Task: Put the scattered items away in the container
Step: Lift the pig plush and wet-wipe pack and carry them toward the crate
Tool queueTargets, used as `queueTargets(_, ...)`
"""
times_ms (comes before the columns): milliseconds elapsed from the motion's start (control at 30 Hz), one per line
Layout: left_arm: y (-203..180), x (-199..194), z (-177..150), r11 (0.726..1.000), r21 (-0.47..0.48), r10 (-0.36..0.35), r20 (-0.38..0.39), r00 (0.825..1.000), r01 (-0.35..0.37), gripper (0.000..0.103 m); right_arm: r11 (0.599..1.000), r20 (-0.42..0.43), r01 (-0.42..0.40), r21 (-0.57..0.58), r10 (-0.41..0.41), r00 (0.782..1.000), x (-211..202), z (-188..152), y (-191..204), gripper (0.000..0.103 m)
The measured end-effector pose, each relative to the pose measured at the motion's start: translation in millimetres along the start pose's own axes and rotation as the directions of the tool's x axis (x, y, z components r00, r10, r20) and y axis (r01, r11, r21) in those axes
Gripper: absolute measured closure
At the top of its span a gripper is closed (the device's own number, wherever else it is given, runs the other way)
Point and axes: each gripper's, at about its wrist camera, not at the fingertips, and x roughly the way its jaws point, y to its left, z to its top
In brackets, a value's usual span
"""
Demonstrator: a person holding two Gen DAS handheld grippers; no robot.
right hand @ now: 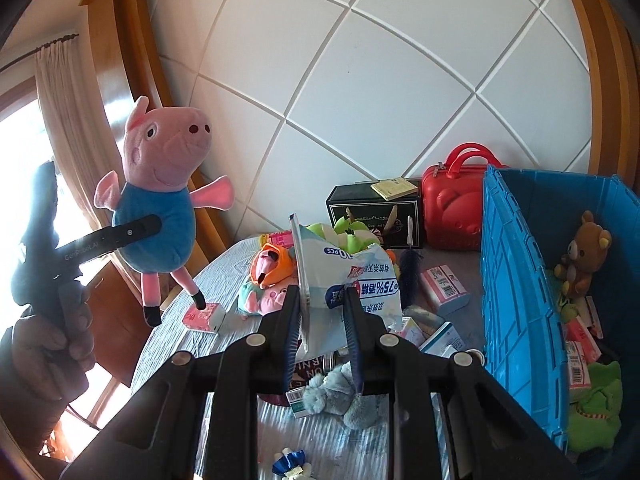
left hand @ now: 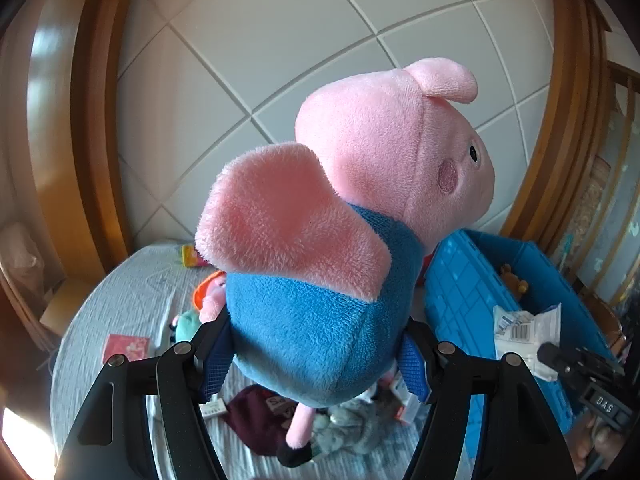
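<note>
My left gripper (left hand: 314, 354) is shut on a pink pig plush in a blue shirt (left hand: 320, 300), held high above the table; the plush (right hand: 156, 216) and the left gripper's finger (right hand: 120, 234) also show in the right wrist view. My right gripper (right hand: 322, 320) is shut on a white and blue wipes packet (right hand: 344, 276), lifted over the clutter. The blue crate (right hand: 516, 280) stands at the right and holds a brown bear plush (right hand: 584, 252), a green plush (right hand: 596, 412) and small boxes. The crate (left hand: 472, 280) also shows in the left wrist view.
On the grey table (right hand: 224, 280) lie a grey plush (right hand: 340, 396), a small pig plush with orange hood (right hand: 268, 276), pink boxes (right hand: 444, 288), a dark feather (right hand: 410, 268). A black box (right hand: 372, 216) and red case (right hand: 452, 208) stand at the back wall.
</note>
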Motion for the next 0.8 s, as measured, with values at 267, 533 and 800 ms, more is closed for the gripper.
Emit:
queueTargets(267,-43,-4,13,1.000,0.015,-0.024,0.028,0.999,0.023,0.034,1.000,0.034,-0.013,-0.005,0.013,0.999,-22,13,-21,0.082)
queueTargets(533,-89,-3,22,0.998,0.026,-0.050,0.057,0.997,0.048,0.034,1.000,0.072,-0.020,-0.019,0.022,0.997,-45,29,-47,0.082)
queueTargets(800,-142,4,31,0.994,0.062,-0.092,0.063,0.994,0.088,0.034,1.000,0.114,-0.003,0.005,0.002,0.993,-75,34,-80,0.082)
